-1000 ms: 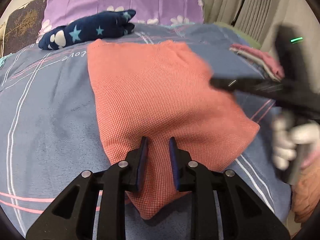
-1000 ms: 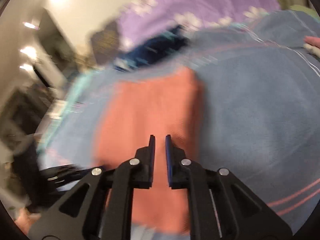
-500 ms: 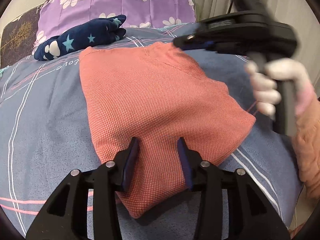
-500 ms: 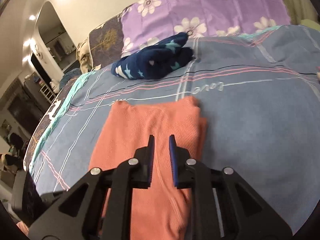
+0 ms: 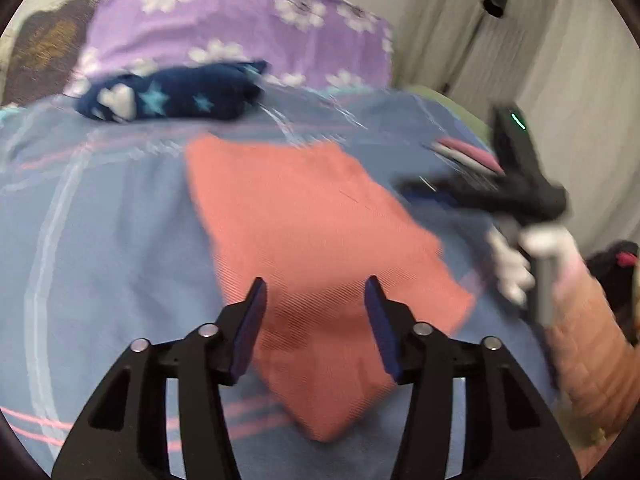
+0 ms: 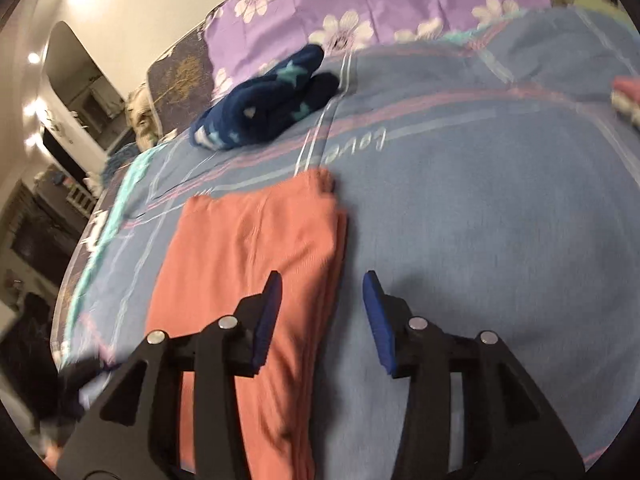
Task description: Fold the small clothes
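A folded salmon-red garment [image 5: 316, 240] lies flat on the blue bedspread [image 5: 100, 240]; it also shows in the right wrist view [image 6: 248, 264]. My left gripper [image 5: 316, 300] is open and empty, hovering over the garment's near corner. My right gripper [image 6: 323, 296] is open and empty over the garment's right folded edge. The right gripper also shows in the left wrist view [image 5: 412, 190], blurred, at the garment's right side.
A navy star-patterned plush item [image 5: 172, 98] lies at the head of the bed, seen also in the right wrist view [image 6: 264, 108]. A purple flowered pillow [image 5: 240, 32] stands behind it. A stack of folded pink clothes [image 5: 468, 156] lies at the right edge.
Both grippers have opened wide from nearly shut. The left gripper has drawn back a little from the garment. The right gripper has shifted right, toward the garment's folded edge.
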Motion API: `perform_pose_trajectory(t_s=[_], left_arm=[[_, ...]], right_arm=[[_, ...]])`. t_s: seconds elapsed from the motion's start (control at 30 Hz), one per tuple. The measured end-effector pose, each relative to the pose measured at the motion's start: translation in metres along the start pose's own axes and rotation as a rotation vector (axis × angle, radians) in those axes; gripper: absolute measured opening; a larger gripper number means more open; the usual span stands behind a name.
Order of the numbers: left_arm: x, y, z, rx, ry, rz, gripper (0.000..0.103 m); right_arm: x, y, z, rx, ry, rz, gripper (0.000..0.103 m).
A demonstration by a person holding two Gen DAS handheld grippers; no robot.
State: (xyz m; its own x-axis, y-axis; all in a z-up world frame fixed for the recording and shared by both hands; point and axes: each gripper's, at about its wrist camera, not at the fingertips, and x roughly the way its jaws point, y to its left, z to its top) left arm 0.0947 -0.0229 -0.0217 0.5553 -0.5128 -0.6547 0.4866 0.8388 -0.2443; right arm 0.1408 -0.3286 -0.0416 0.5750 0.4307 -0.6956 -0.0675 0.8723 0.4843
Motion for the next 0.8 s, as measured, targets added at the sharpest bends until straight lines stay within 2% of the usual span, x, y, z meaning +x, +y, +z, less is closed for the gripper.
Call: perform_pose_trajectory(t_s=[0.03, 0.17, 0.27, 0.43, 0.57, 0.6, 0.67, 0.73, 0.77, 0.8], left_arm=[[0.002, 0.008, 0.005, -0.018, 0.002, 0.028, 0.054], [0.028, 0.035, 0.012, -0.11, 0.085, 0.031, 0.054], [0.045, 0.044, 0.006, -0.16, 0.126, -0.023, 0.058], [0.067, 0.043, 0.021, -0.179, 0.136, -0.086, 0.061], [0.088, 0.045, 0.039, -0.162, 0.147, -0.082, 0.061], [0.093, 0.045, 0.044, -0.161, 0.154, -0.078, 0.059], [0.099, 0.044, 0.05, -0.151, 0.163, -0.065, 0.05], [0.1, 0.042, 0.054, -0.128, 0.156, -0.054, 0.035], [0.098, 0.039, 0.055, -0.111, 0.147, -0.045, 0.032], [0.094, 0.035, 0.055, -0.09, 0.134, -0.033, 0.028]], right_arm=[[0.002, -0.002, -0.005, 0.011, 0.022, 0.016, 0.046], [0.012, 0.0, -0.017, 0.007, 0.052, 0.017, 0.052], [0.014, -0.002, -0.019, 0.025, 0.046, 0.036, 0.053], [0.025, -0.005, -0.008, 0.038, 0.061, 0.077, 0.053], [0.044, 0.002, 0.005, 0.014, 0.062, 0.089, 0.053], [0.049, 0.003, 0.009, 0.01, 0.062, 0.092, 0.052], [0.055, 0.005, 0.014, 0.003, 0.066, 0.093, 0.046], [0.058, 0.008, 0.017, -0.004, 0.075, 0.096, 0.036], [0.054, 0.013, 0.017, -0.02, 0.066, 0.083, 0.033], [0.048, 0.017, 0.017, -0.038, 0.046, 0.067, 0.022]])
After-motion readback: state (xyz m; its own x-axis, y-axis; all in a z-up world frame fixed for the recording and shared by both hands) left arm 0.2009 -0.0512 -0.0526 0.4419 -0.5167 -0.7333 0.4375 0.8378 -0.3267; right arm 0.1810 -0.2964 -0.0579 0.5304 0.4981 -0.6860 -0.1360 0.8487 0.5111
